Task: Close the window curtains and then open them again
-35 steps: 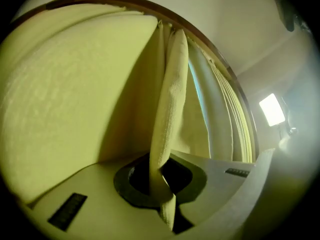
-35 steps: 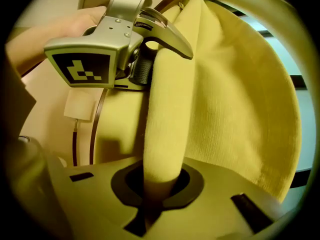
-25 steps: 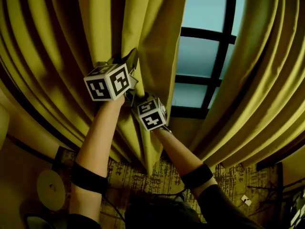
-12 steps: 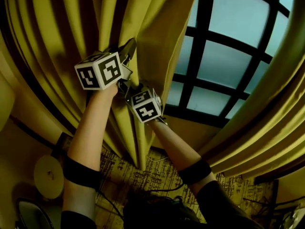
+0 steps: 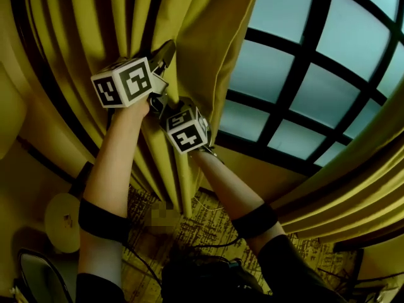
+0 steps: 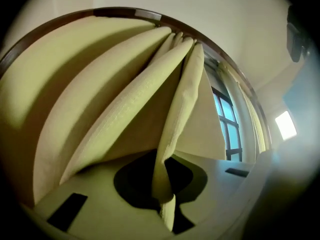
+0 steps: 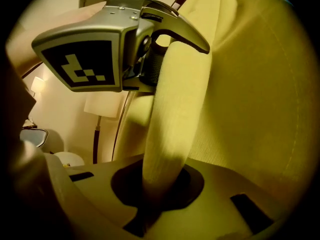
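Observation:
The left yellow curtain (image 5: 208, 55) hangs bunched in deep folds, with its free edge beside the dark-framed window (image 5: 303, 68). My left gripper (image 5: 168, 50) is shut on a fold of this curtain (image 6: 172, 149), which runs down between its jaws. Just below it, my right gripper (image 5: 160, 105) is shut on the same curtain edge (image 7: 170, 134). In the right gripper view the left gripper (image 7: 150, 39) and its marker cube sit right above. The right curtain (image 5: 360, 175) is gathered at the right side. A curved rod (image 6: 130, 11) carries the curtain top.
A floor lamp (image 7: 102, 104) stands by the wall at the left. A round white table (image 5: 64, 229) and a chair (image 5: 38, 279) are on the patterned carpet (image 5: 208, 223) below. The person's arms reach up from the bottom of the head view.
Both grippers have moved left together with the left curtain's edge in them. The curtain has bunched up further, and more of the window panes show on the right.

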Demonstrator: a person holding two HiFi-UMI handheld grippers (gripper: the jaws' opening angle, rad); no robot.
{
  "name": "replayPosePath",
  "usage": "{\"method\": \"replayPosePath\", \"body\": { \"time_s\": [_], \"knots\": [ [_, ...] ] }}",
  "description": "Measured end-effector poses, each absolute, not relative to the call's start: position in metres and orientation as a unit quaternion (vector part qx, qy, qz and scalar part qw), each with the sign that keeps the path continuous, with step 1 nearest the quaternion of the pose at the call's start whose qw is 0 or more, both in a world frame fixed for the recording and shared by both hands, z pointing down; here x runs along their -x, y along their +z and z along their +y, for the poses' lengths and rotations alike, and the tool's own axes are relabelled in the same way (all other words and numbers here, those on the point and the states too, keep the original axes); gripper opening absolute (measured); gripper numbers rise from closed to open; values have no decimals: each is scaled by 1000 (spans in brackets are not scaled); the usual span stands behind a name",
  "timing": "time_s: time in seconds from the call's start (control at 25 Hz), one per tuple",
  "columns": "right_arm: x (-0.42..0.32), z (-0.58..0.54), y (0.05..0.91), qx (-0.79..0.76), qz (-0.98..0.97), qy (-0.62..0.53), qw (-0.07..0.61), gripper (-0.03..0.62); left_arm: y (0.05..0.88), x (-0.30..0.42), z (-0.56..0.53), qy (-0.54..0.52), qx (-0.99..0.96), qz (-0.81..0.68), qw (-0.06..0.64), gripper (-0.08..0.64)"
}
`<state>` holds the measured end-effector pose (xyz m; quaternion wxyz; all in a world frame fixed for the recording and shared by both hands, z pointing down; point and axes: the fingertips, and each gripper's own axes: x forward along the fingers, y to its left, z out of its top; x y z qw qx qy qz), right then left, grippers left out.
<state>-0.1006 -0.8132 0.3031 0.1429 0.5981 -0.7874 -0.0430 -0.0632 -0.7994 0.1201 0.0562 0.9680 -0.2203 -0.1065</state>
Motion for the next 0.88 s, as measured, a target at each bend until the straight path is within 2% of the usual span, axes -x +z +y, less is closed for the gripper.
{"method": "replayPosePath", "body": {
  "time_s": [0.44,0.88],
  "knots": [
    [192,-874,315,-583,-794,-34,166,23,131,160,-874,-114,-962,-229,93,8],
    [226,-896,315,-582,-796,-27,161,25,132,187,-894,-111,-964,-223,94,8]
  ]
}}
